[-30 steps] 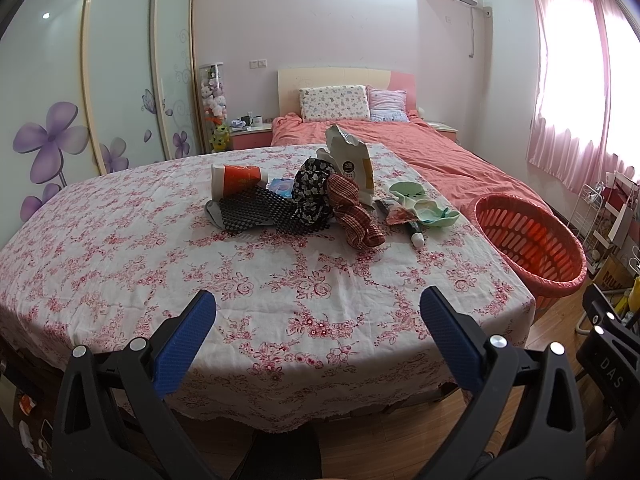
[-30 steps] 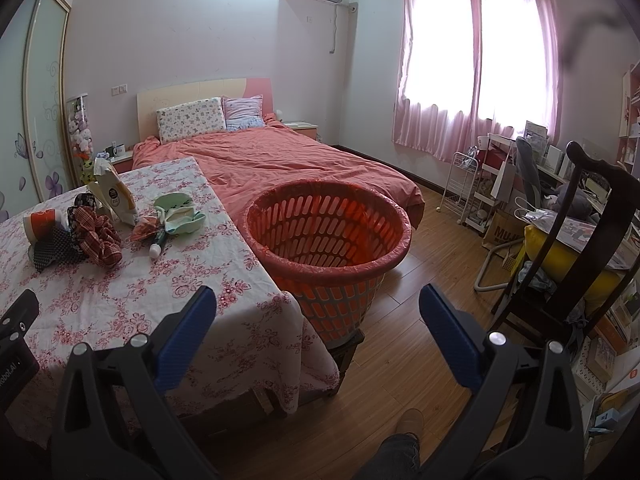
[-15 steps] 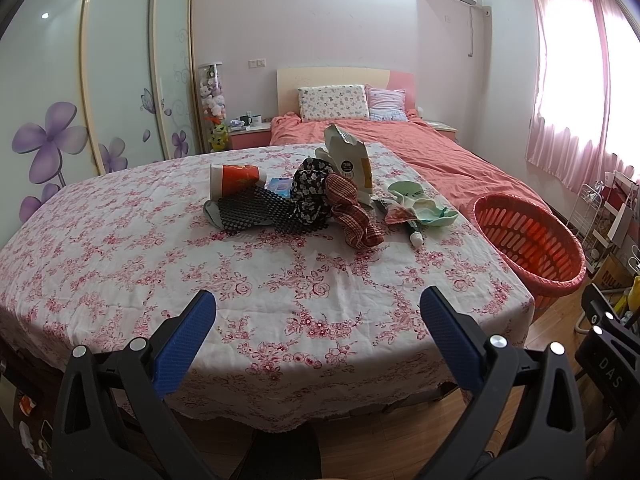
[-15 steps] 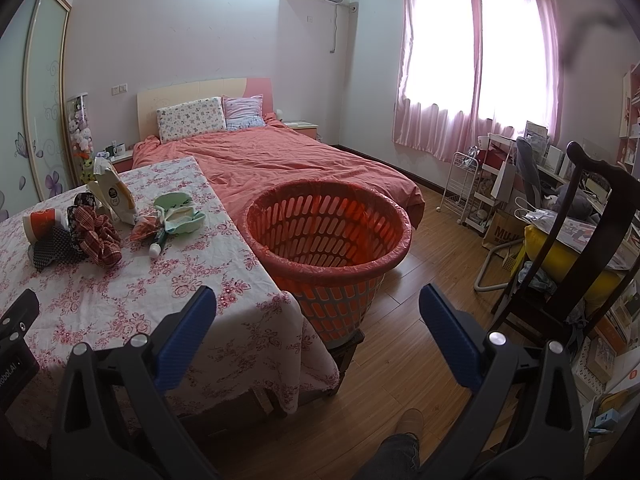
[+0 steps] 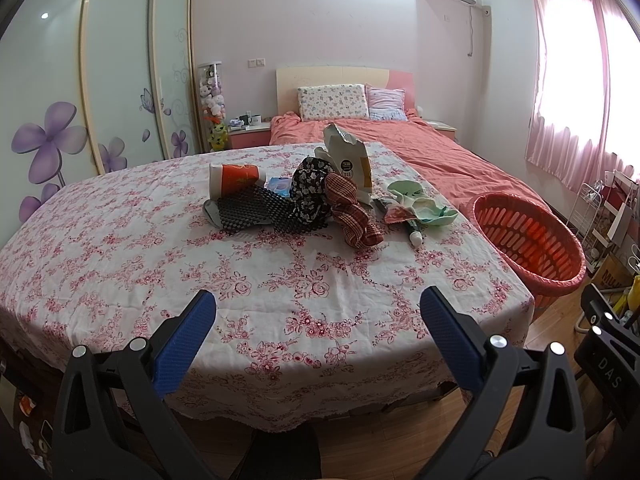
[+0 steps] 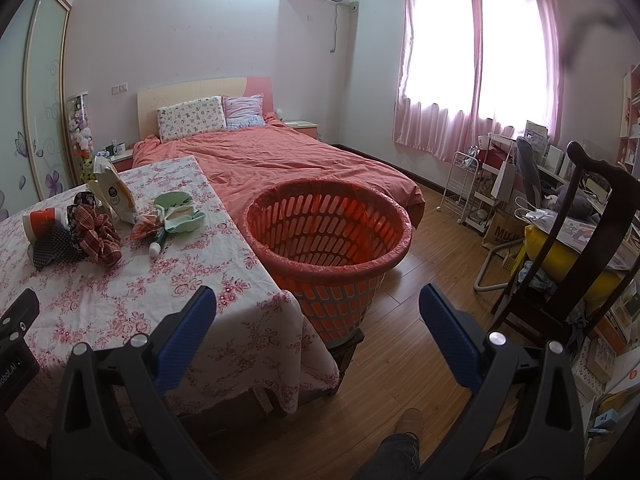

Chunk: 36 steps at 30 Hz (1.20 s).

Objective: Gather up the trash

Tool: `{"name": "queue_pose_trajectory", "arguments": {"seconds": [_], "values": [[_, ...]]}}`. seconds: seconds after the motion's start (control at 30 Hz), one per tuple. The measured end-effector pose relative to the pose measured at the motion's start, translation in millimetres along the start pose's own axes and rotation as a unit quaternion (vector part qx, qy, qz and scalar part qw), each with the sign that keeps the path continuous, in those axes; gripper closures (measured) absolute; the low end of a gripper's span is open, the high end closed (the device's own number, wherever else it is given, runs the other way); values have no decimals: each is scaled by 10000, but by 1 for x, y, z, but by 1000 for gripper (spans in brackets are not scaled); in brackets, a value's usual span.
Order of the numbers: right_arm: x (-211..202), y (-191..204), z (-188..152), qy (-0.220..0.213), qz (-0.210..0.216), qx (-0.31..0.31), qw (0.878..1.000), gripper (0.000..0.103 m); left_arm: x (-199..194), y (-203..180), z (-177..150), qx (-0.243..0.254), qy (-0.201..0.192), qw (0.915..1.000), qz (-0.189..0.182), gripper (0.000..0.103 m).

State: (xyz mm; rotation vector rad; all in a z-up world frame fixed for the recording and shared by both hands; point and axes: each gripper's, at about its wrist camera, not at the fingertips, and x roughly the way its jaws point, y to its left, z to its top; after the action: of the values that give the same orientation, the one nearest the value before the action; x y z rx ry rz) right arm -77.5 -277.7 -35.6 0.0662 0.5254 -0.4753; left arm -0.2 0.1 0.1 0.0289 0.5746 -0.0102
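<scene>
Both claws stand wide with nothing between their blue pads: the left gripper (image 5: 318, 320) hangs over the near edge of the table (image 5: 120, 248), the right gripper (image 6: 318, 316) over the table's near right corner and bare wooden floor (image 6: 404, 320).

A broad stretch of floral cloth lies bare between the left claw and the trash heaped toward the far side: an orange cup (image 5: 236, 178) on its side, black mesh (image 5: 248, 212), a checked red cloth (image 5: 354, 216), a torn white bag (image 5: 352, 160) standing upright, pale green wrappers (image 5: 420, 204) and a small tube (image 5: 414, 236). The table's right edge drops off just beside the orange basket (image 6: 328, 240).

Only the right view shows the basket whole, lined with red plastic and standing on a low stool, a dark wooden chair (image 6: 576, 248) well to its right, a white cart (image 6: 460, 184) under the pink curtains (image 6: 476, 60), and a shoe (image 6: 408, 420) on the floor. Only the left view shows the flowered wardrobe doors (image 5: 100, 80).

Beyond the table lies a coral bed (image 5: 420, 140) with two pillows.
</scene>
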Motion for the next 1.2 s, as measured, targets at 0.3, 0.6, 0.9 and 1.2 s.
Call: {"name": "queue_pose_trajectory", "arguments": {"seconds": [0.3, 0.6, 0.9, 1.2], "values": [[0, 0, 0, 3, -1, 0, 10000, 4, 0, 0, 0, 0, 2, 10000, -1, 2], [5, 1, -1, 29, 20, 21, 10000, 4, 1, 1, 0, 6, 11, 10000, 16, 2], [25, 30, 5, 124, 424, -146, 9989, 4, 26, 26, 3, -236, 210, 9995, 63, 2], [55, 81, 22, 554, 1659, -153, 9845, 17, 47, 60, 9, -505, 358, 9981, 12, 2]]}}
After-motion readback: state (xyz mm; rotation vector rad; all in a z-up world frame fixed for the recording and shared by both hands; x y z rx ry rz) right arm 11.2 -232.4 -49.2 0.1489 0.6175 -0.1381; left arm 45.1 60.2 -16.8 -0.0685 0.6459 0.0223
